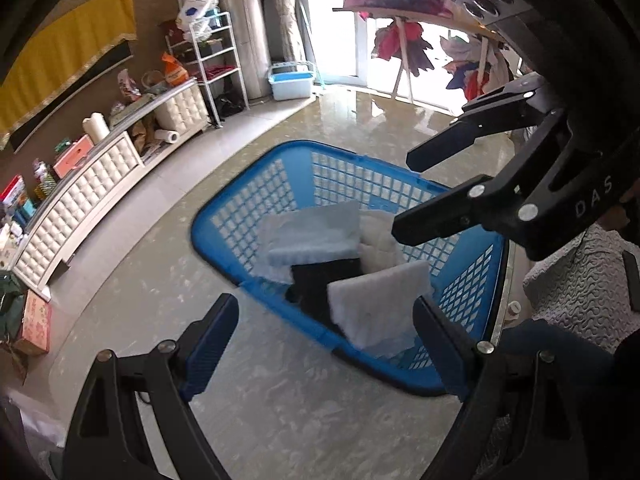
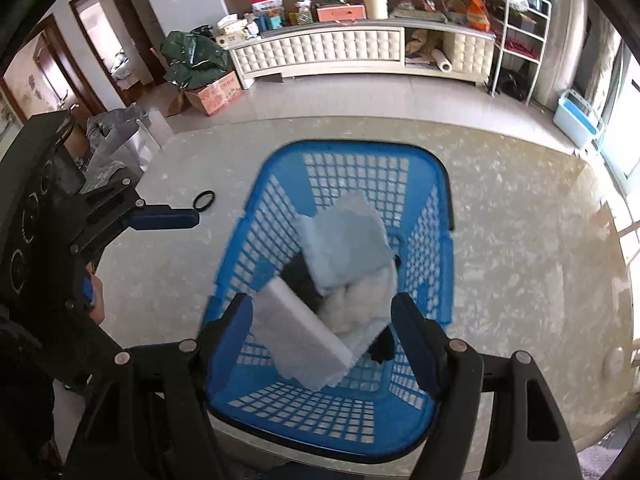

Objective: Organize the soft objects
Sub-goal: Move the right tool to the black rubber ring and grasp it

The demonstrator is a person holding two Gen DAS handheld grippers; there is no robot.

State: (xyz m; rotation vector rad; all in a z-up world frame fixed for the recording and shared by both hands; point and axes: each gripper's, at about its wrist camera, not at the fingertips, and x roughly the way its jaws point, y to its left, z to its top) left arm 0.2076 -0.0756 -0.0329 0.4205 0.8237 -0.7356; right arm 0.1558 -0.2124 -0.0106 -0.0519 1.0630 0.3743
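Note:
A blue lattice basket (image 1: 240, 208) (image 2: 248, 248) stands on a marbled tabletop. Inside lie a pale foam pad (image 1: 312, 228) (image 2: 344, 244), a fluffy white piece (image 1: 380, 240) (image 2: 360, 300) and a black cloth (image 1: 320, 284) (image 2: 300, 276). A white foam slab (image 1: 380, 296) (image 2: 300, 344) rests tilted on top. My left gripper (image 1: 325, 304) (image 2: 142, 256) hovers open above the basket's near-left rim, holding nothing. My right gripper (image 2: 322, 302) (image 1: 404, 196) hangs open over the basket's near end, above the white slab and apart from it.
A black ring (image 2: 204, 200) lies on the tabletop left of the basket. The table's curved edge (image 2: 628, 280) runs along the right. A crumpled silver bag (image 2: 120, 144) sits at the far left. Beyond, a white tufted cabinet (image 2: 340, 52) lines the wall.

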